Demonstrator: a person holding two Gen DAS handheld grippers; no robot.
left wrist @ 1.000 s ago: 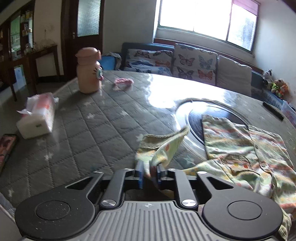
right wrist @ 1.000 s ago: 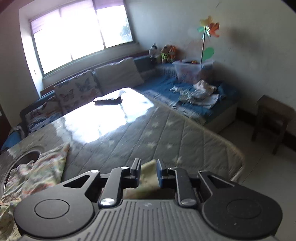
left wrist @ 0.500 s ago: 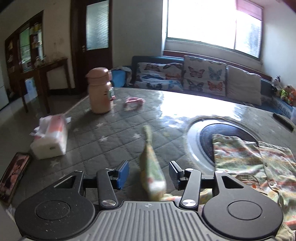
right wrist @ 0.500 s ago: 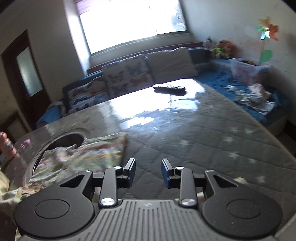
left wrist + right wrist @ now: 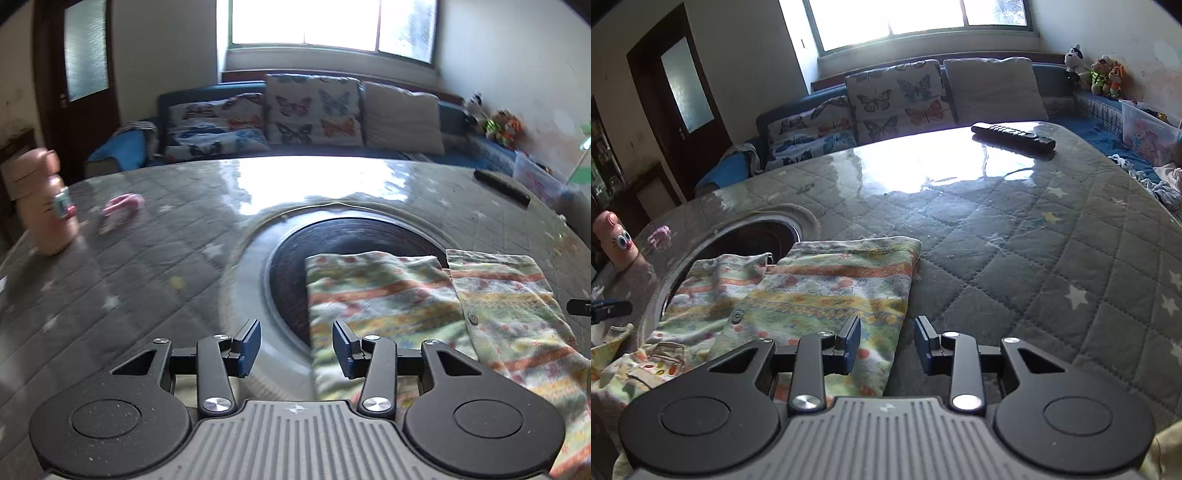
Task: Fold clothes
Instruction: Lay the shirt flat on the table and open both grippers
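Two fisheye views look across a large table covered in a grey quilted cloth with pale stars (image 5: 1052, 266), a dark round recess with a pale rim (image 5: 251, 280) sunk into its middle. From the left of the left wrist view stand a brown door with a frosted pane (image 5: 83, 62), a pink bottle with a cartoon face (image 5: 46, 206) near the table's edge, and a small pink object (image 5: 123, 205) lying beside it. Behind the table runs a blue sofa carrying butterfly-print cushions (image 5: 314, 110) and a plain cream cushion (image 5: 400, 118) beneath a bright window (image 5: 332, 22). A black remote control (image 5: 1014, 136) rests at the far right of the table, with stuffed toys (image 5: 1097, 75) on the ledge beyond.

One striped, multicoloured child's garment with buttons (image 5: 424, 306) lies spread flat, its left part over the recess and its right part on the quilted cloth.

One second ago each gripper pinched a piece of this garment; half a second ago both had let go, a fold dropping between the left fingers. Now the left gripper (image 5: 295, 345) hangs with its jaws spread wide and empty above the garment's left edge, and the right gripper (image 5: 888, 341) likewise stands spread and empty over the garment's right edge.
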